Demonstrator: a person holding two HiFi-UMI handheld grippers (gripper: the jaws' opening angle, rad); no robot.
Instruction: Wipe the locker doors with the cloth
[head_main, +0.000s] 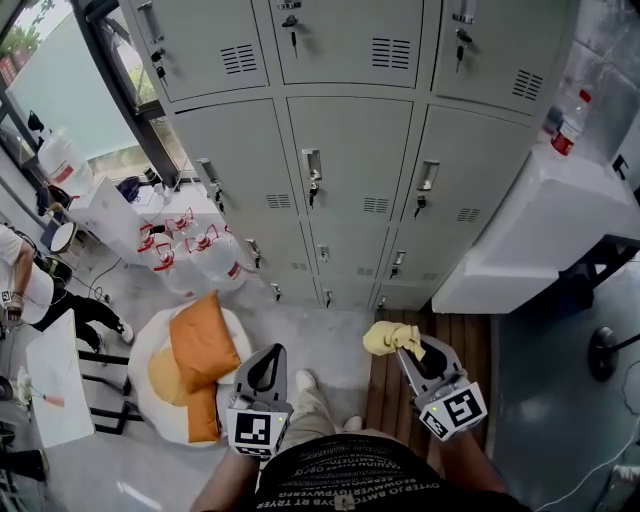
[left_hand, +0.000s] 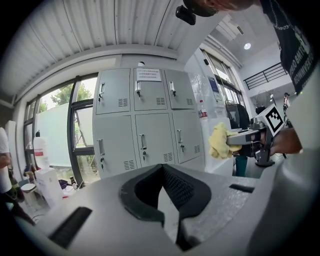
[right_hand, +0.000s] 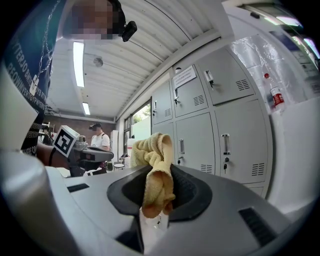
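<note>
My right gripper (head_main: 408, 352) pinches the yellow cloth (head_main: 387, 337). In the right gripper view the bunched cloth (right_hand: 156, 172) stands up from between the closed jaws. It hangs in the air in front of the grey locker doors (head_main: 350, 165) and touches none of them. My left gripper (head_main: 265, 372) has its jaws pressed together at the tips with nothing between them.

A white paper notice (left_hand: 148, 74) is stuck on the top middle door, but its print is too small to read. Each gripper carries a cube with black-and-white square markers (head_main: 461, 408). A bottle with a red cap and red label (head_main: 570, 122) stands on the white cabinet (head_main: 540, 225) to the right of the lockers, and I cannot read its wording. The print on my dark shirt is too distorted to read.

The lockers have louvred vents and vertical handles with keys. The floor below them is pale, with a strip of wooden slats (head_main: 382, 395) under my right side. To the left are clear water jugs with red handles (head_main: 205, 255), orange cushions (head_main: 202, 345) and a tall window (left_hand: 57, 127). The ceiling is ribbed white panelling. Another person (right_hand: 99, 141) stands far back in the room.
</note>
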